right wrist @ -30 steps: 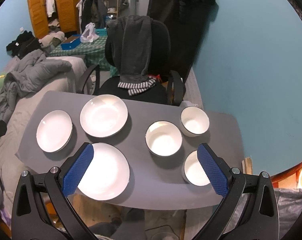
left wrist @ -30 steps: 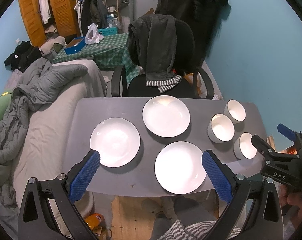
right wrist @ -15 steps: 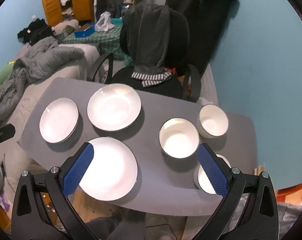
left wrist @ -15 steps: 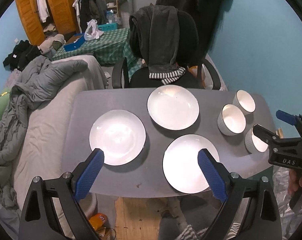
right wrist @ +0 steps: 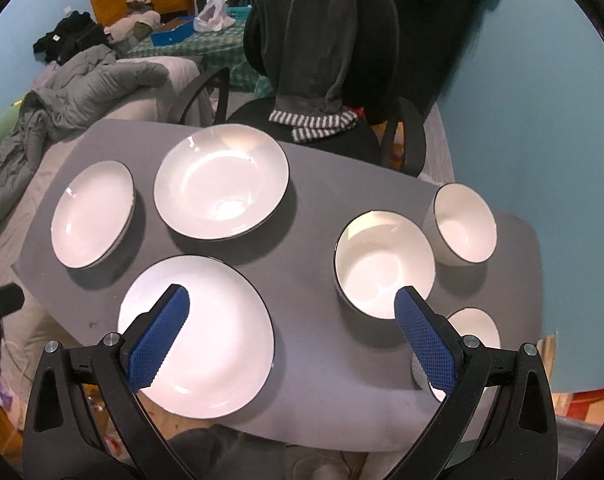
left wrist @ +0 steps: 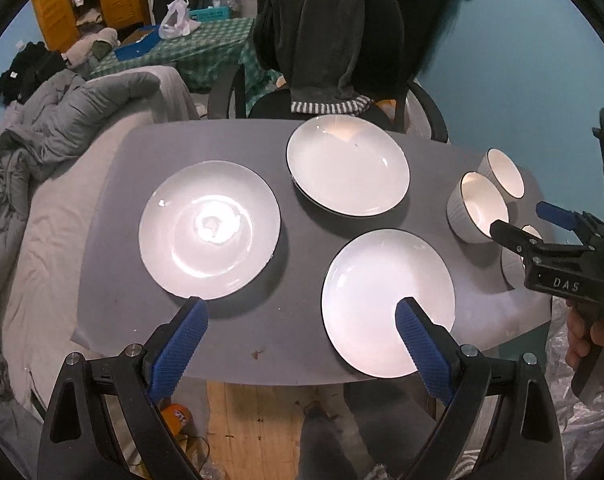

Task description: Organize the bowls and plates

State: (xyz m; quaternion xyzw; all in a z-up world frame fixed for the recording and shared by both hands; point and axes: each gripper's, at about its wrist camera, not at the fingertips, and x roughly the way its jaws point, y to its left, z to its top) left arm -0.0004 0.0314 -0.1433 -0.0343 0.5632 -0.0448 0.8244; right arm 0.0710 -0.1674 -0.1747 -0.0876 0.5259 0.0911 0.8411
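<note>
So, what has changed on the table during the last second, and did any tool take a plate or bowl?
Both tools moved forward and down toward the dishes: the left tool nears the plates, the right tool hangs between the near plate and the middle bowl. Both stay open and hold nothing. The three plates and three bowls on the grey table have not moved.

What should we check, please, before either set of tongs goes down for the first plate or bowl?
1. Left tongs open and empty: ok.
2. Right tongs open and empty: ok.
3. Three plates lie apart, none stacked, near plate free to grasp: ok.
4. Three bowls upright, middle bowl unobstructed: ok.
5. Near bowl clear of the right tongs' finger: cannot tell, partly hidden.
6. Near plate fully supported on the table: not ok, its rim reaches the near edge.
</note>
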